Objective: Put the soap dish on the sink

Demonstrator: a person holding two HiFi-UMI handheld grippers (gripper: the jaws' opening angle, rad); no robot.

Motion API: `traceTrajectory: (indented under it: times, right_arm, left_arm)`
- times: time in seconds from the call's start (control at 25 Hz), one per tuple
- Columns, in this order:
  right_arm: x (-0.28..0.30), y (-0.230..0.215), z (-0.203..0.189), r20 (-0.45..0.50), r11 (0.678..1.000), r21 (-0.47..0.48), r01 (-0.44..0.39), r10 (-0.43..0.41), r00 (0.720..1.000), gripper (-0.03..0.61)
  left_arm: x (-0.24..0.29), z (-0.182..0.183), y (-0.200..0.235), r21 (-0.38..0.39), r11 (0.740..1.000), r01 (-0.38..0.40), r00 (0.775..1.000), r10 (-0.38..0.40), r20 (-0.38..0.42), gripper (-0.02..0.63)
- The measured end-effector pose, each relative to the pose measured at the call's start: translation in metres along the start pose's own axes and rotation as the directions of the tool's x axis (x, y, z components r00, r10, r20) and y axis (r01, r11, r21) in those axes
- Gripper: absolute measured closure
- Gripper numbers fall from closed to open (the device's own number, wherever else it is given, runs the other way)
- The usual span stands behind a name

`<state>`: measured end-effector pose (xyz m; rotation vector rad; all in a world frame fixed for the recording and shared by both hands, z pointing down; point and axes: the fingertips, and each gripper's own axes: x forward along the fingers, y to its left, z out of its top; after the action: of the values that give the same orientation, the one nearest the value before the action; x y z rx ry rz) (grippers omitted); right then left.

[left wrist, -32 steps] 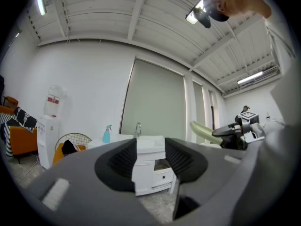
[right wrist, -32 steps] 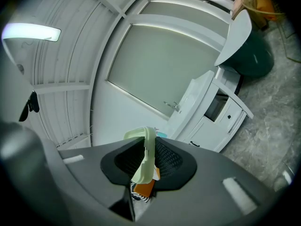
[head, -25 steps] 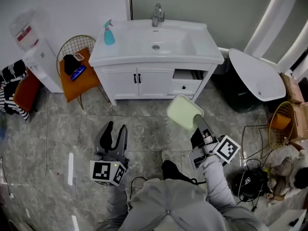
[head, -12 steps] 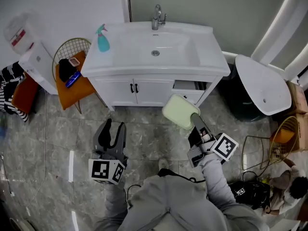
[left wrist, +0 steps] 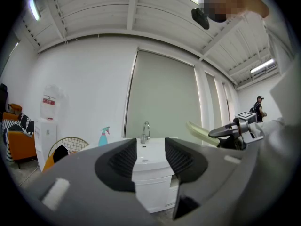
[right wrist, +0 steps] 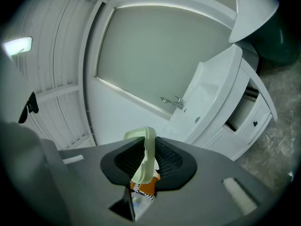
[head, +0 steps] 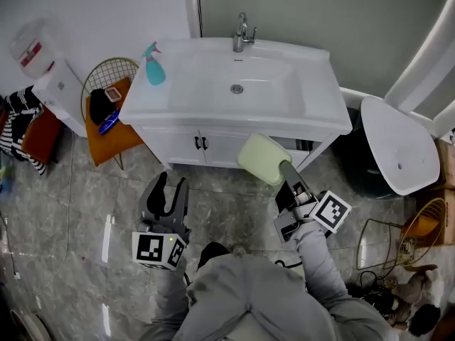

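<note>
Soap dish (head: 263, 158), pale green and rounded-rectangular, hangs in the air just before the front edge of the sink (head: 316, 116), clenched by one short end in the right claw (head: 285, 169). Its long axis runs from the claw up and left toward the basin, broad face up. The right gripper view shows the dish (right wrist: 146, 157) edge-on, pinched between the dark pads, which the head view cannot show. The left gripper view catches it from the side as a thin, slightly tilted sliver (left wrist: 200, 131). The left claw (head: 170, 188) is low over the floor, released and empty, with the cabinet showing through its gap. On the sink, a blue spray bottle (head: 153, 66) stands at the left corner and the faucet (head: 243, 34) at the back. The right rim is bare. A drawer (head: 304, 145) under it stands ajar.
</note>
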<state>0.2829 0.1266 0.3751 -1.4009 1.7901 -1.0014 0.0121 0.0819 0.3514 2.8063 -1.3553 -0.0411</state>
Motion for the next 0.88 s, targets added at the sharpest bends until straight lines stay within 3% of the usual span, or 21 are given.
traceTrajectory:
  times: [0.4,0.88]
  right_arm:
    - [0.100,-0.019,-0.001,-0.031,1.000,0.009,0.012,-0.012,0.999,0.511]
    - [0.248,-0.019,-0.005,0.008,0.998,-0.003,0.067,-0.067,0.998,0.511]
  left_arm:
    - [0.058,-0.009,0.069,-0.001,0.999,-0.032,0.999,0.032,-0.011,0.413]
    - [0.159,0.006,0.187,0.007,0.999,0.052,0.999,-0.052,-0.002,0.413]
